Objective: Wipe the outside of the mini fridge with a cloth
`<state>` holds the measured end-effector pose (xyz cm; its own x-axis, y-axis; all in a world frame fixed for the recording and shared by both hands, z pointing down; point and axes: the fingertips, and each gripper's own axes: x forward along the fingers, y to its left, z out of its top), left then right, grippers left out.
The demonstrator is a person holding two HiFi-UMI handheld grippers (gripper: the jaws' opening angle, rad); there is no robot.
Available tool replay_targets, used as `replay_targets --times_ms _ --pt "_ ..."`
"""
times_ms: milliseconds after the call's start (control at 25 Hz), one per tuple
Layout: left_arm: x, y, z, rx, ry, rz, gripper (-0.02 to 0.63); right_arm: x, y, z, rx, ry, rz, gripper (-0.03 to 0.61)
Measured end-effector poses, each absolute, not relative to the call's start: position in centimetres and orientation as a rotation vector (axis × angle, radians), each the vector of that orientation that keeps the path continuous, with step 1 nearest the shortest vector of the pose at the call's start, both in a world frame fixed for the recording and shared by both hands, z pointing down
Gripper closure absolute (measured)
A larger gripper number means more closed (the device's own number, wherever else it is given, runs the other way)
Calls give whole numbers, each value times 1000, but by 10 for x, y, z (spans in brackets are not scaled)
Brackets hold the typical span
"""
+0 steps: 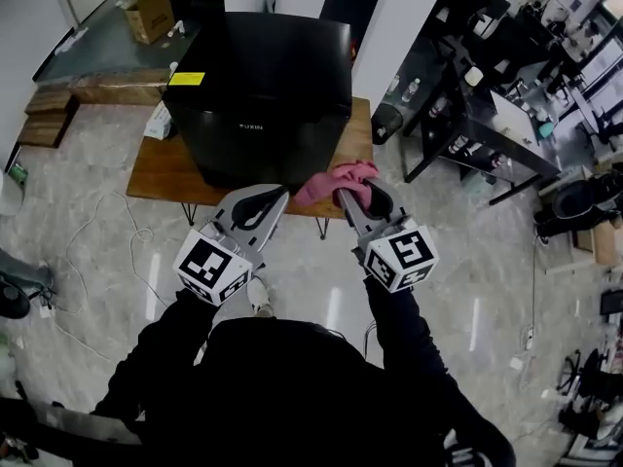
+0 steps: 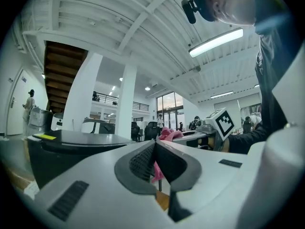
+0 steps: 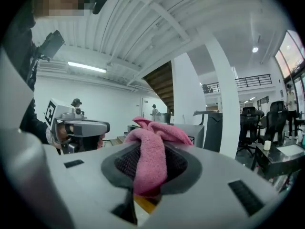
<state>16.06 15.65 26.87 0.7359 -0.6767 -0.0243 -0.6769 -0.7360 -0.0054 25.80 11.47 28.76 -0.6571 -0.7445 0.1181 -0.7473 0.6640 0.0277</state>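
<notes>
Bright, even indoor light comes from ceiling strip lamps and tall windows, leaving pale streaks of glare on the polished floor, while both gripper views bend strongly toward dark rounded edges and blur whatever lies nearest the lens.

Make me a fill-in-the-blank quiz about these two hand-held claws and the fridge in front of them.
1. The cloth pinched in the right gripper is ____ in colour.
2. The left gripper has its jaws together and holds ____.
3. The black mini fridge stands on a table made of ____.
4. The label on the fridge's top is ____.

Missing words: pink; nothing; wood; yellow.
</notes>
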Motion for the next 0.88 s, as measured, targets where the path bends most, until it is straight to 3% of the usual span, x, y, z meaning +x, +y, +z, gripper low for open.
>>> replay_targets --times_ms 400,880 --pt "133 18 213 -2929 942 52 607 225 -44 235 1359 -2630 -60 477" --pt "152 -100 194 -2907 1006 -20 607 225 -169 301 1004 -2329 140 479"
